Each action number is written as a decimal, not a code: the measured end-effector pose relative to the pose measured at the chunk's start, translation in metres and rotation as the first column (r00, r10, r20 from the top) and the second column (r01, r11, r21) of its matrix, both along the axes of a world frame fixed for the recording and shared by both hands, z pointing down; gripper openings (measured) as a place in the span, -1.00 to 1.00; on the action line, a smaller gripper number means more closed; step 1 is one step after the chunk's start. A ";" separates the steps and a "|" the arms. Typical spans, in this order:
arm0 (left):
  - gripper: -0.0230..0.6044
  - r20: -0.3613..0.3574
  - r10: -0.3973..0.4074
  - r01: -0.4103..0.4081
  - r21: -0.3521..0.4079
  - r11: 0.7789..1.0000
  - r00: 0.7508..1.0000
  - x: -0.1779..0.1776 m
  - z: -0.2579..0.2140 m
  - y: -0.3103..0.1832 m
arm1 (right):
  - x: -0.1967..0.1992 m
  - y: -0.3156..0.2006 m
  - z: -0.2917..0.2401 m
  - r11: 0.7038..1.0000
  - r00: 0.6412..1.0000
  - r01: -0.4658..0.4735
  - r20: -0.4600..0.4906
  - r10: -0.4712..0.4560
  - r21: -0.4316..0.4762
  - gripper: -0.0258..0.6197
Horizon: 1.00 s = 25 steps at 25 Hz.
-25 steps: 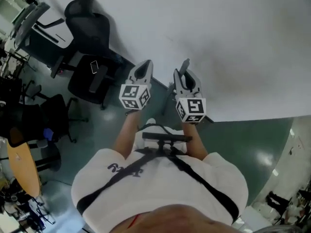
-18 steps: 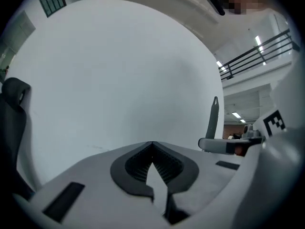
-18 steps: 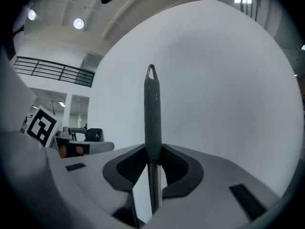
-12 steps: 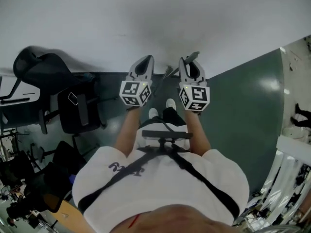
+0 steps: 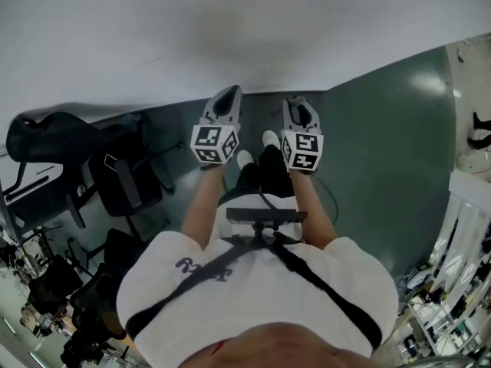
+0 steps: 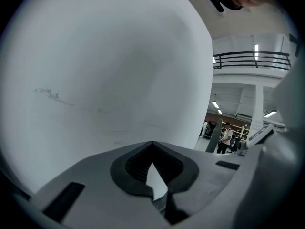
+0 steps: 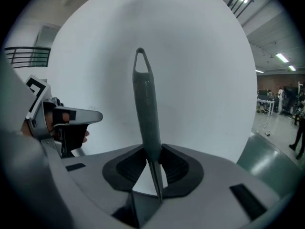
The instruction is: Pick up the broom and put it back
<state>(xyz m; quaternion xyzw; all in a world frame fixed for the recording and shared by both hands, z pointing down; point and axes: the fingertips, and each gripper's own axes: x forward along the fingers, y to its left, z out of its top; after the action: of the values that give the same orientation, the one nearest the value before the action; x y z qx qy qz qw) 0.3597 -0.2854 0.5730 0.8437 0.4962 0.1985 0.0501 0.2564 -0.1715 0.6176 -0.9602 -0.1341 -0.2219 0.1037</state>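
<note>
The broom shows only as a grey handle (image 7: 145,109) with a hanging loop at its top, standing upright against a white wall (image 7: 190,80). My right gripper (image 7: 151,152) is shut on this handle, its pads pressed on both sides. In the head view the right gripper (image 5: 299,112) is held in front of the person's body, and the handle is hard to make out there. My left gripper (image 5: 224,102) is level beside it, shut, with nothing between its jaws (image 6: 152,144). It also shows at the left of the right gripper view as the left gripper (image 7: 62,123). The broom head is hidden.
The white wall (image 5: 230,29) stands close ahead, meeting a dark green floor (image 5: 383,144). Black office chairs (image 5: 115,182) stand to the left. The person's shoes (image 5: 268,139) are just below the grippers. White furniture (image 5: 468,198) lines the right edge.
Both grippers have come down and level out toward the wall. The head view has swung, so the chairs sit further left. The handle tip above the right gripper no longer shows.
</note>
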 end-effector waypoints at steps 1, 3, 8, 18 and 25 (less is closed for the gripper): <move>-0.89 0.010 0.009 -0.009 0.008 1.000 1.000 -0.001 0.007 0.003 | -0.006 0.005 0.014 1.000 0.999 -0.024 0.026 0.024 0.011 -0.60; -0.89 0.027 0.025 -0.026 0.020 0.999 0.999 -0.004 0.022 0.008 | -0.015 0.014 0.040 0.997 0.995 -0.073 0.068 0.071 0.032 -0.60; -0.89 0.084 0.043 -0.048 0.055 0.997 0.996 -0.020 0.064 0.011 | -0.029 0.019 0.102 0.987 0.979 -0.145 0.158 0.133 0.069 -0.60; -0.89 0.157 0.033 -0.046 0.081 0.996 0.987 -0.036 0.122 0.026 | -0.031 0.031 0.195 0.968 0.936 -0.235 0.290 0.200 0.091 -0.60; -0.89 0.166 0.027 -0.039 0.069 0.997 0.986 -0.031 0.140 0.034 | -0.024 0.051 0.238 0.957 0.902 -0.286 0.352 0.249 0.056 -0.60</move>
<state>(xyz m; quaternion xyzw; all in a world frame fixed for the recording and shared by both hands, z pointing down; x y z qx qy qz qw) 0.3285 -0.2517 0.7130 0.8173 0.4968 0.2861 0.0573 0.2328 -0.1200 0.8552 -0.8726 -0.2684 -0.3756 0.1593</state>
